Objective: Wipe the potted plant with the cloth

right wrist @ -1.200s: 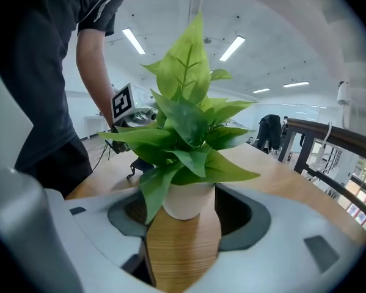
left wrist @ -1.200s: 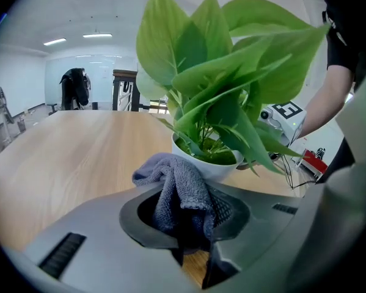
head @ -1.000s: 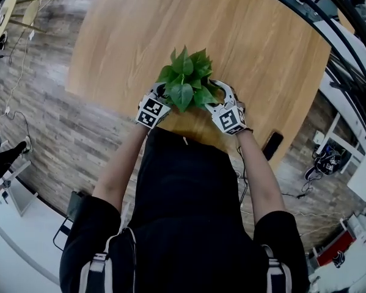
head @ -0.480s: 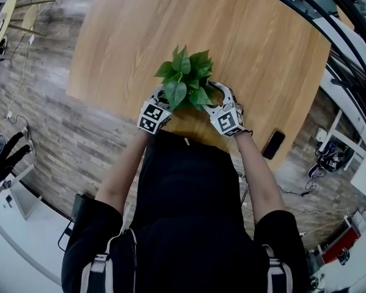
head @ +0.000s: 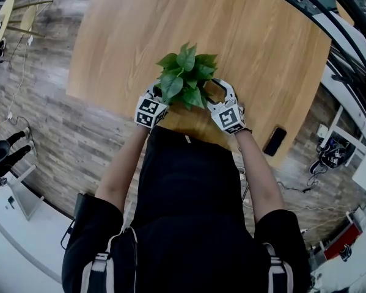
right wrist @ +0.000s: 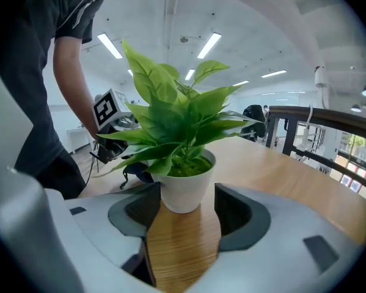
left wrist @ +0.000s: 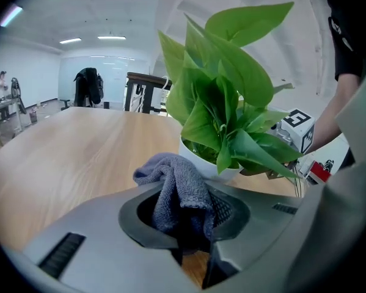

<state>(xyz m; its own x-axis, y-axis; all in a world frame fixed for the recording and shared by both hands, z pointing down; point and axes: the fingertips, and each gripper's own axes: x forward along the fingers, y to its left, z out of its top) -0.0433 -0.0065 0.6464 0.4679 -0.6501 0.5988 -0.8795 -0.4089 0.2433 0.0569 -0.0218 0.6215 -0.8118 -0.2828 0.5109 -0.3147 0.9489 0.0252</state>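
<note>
A potted plant (head: 184,72) with broad green leaves and a white pot (right wrist: 184,185) stands near the front edge of the wooden table (head: 256,35). My right gripper (right wrist: 185,195) closes its jaws on the two sides of the pot. From the plant's left, my left gripper (left wrist: 184,211) is shut on a bunched grey cloth (left wrist: 173,188). The cloth's free end lies close against the pot's rim (left wrist: 198,156), under the leaves. In the head view the leaves hide the pot and the cloth.
A dark phone (head: 274,140) lies at the table's front right corner. The person's body stands right against the front edge. A railing (right wrist: 320,124) runs beyond the table on the right. The table surface stretches far behind the plant.
The leaves have shifted and turned a little, toward the far side of the table. Both grippers have stayed at the plant's base.
</note>
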